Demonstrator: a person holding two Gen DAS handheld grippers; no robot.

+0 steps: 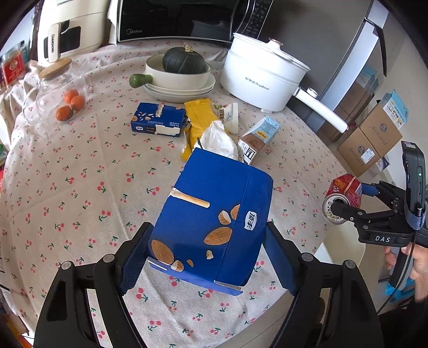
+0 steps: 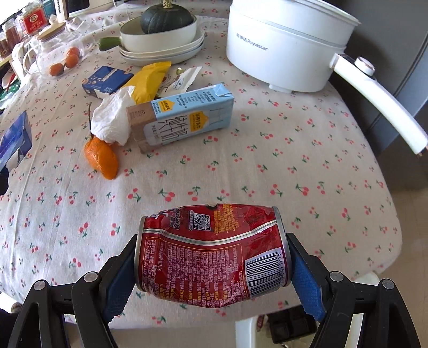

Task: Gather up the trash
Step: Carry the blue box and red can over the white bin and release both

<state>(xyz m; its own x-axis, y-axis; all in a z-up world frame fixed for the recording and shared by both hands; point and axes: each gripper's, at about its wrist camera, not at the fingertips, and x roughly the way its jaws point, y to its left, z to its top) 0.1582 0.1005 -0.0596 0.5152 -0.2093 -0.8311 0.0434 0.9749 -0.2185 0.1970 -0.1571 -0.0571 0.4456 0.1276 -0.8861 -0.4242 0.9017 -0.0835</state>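
Note:
My left gripper [image 1: 207, 257] is shut on a large blue almond-print box [image 1: 214, 222], held above the table. My right gripper [image 2: 211, 270] is shut on a crushed red can [image 2: 211, 254], gripped end to end over the table's near edge; the can [image 1: 343, 196] also shows in the left wrist view at right. More trash lies mid-table: a light blue milk carton [image 2: 182, 117], a crumpled white tissue [image 2: 113, 120], orange peel [image 2: 103, 158], a yellow wrapper [image 2: 149, 80], a white wrapper [image 2: 182, 80] and a small blue box [image 2: 107, 81].
A white electric pot [image 2: 283, 40] with a long handle stands at back right. A bowl with a green squash [image 2: 165, 18] sits on stacked plates behind the trash. A glass jar with oranges [image 2: 58, 61] is at back left. A microwave [image 1: 182, 18] stands behind.

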